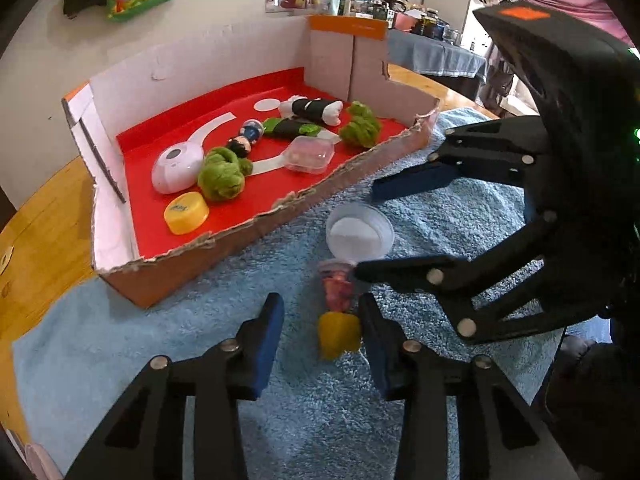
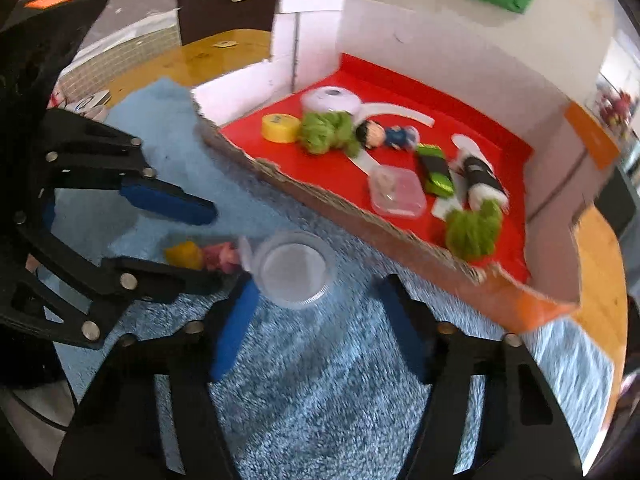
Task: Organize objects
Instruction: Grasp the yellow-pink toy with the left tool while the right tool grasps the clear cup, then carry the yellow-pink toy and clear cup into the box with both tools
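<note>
Most of the sorting looks done. My wooden surface (image 1: 36, 216) carries a fluffy blue towel (image 1: 160, 344), and on it sits the torn cardboard box with the red floor (image 1: 256, 200), already holding nearly everything: a white egg-shaped gadget (image 1: 176, 166), two green fuzzy bundles (image 1: 222, 174) (image 1: 360, 124), a white roll with a black band (image 1: 314, 110), a green-and-black roll (image 1: 292, 127), a clear lidded plastic container (image 1: 308, 155), a yellow plastic cap (image 1: 187, 213) and a small dark-haired figurine (image 1: 246, 140).

Two things remain outside, by my reckoning. A clear round plastic cup (image 2: 294, 268) stands on the towel just before the box's torn front edge, and my right claw (image 2: 316, 328) sits behind it with fingers apart, holding nothing. Just beside the cup lies a small clear packet of pink pieces with a yellow end (image 1: 338, 308); my left claw (image 1: 320, 344) is spread around it, not yet clamped.
</note>
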Available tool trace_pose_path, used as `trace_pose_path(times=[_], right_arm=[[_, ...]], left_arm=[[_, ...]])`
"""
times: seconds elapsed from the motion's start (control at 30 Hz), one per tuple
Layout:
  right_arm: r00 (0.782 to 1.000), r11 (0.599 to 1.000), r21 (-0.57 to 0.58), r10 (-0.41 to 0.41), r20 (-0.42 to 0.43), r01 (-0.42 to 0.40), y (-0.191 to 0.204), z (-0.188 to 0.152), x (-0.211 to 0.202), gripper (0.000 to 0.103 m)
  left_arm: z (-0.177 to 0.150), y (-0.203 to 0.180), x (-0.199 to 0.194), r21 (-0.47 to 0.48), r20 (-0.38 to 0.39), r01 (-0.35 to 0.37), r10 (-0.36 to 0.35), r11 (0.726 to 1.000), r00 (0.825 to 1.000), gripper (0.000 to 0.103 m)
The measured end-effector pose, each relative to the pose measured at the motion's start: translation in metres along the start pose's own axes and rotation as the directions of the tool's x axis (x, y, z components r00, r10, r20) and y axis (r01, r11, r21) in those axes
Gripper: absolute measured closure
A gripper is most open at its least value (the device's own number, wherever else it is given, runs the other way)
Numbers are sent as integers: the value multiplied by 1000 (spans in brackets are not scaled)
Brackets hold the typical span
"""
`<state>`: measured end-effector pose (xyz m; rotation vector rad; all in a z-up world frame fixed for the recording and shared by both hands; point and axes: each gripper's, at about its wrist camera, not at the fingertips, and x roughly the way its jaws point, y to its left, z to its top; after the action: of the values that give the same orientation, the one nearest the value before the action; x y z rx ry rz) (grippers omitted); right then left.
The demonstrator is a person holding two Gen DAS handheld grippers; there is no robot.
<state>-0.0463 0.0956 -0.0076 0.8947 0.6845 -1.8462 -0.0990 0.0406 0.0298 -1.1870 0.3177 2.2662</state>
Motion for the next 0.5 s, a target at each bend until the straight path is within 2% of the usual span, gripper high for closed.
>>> trace_pose_path(times=[0.07,0.1,0.2,0.27,0.5], right_arm=[[1000,1000,-9,30,5,-30,3,1,0,64],[999,999,-14,32,11,-32,4,1,0,64],[999,1000,-12,25,21,-25,6,-1,-2,64],[998,999,12,48,27,-48,4,-4,-6,64],[996,997,54,45,79,-49,6,-12,-29,64]], left_arm=[[1,0,0,-2,3,30,-30,1000,1000,79],[1,-1,-1,-2,3,37,-37,999,999,81],[-1,-3,-1,-1,11,33,-33,999,999,81],[-1,-3,-2,-14,14,35,-35,999,999,81],[-7,-2,-12,-77,46,32,-28,997,999,81]])
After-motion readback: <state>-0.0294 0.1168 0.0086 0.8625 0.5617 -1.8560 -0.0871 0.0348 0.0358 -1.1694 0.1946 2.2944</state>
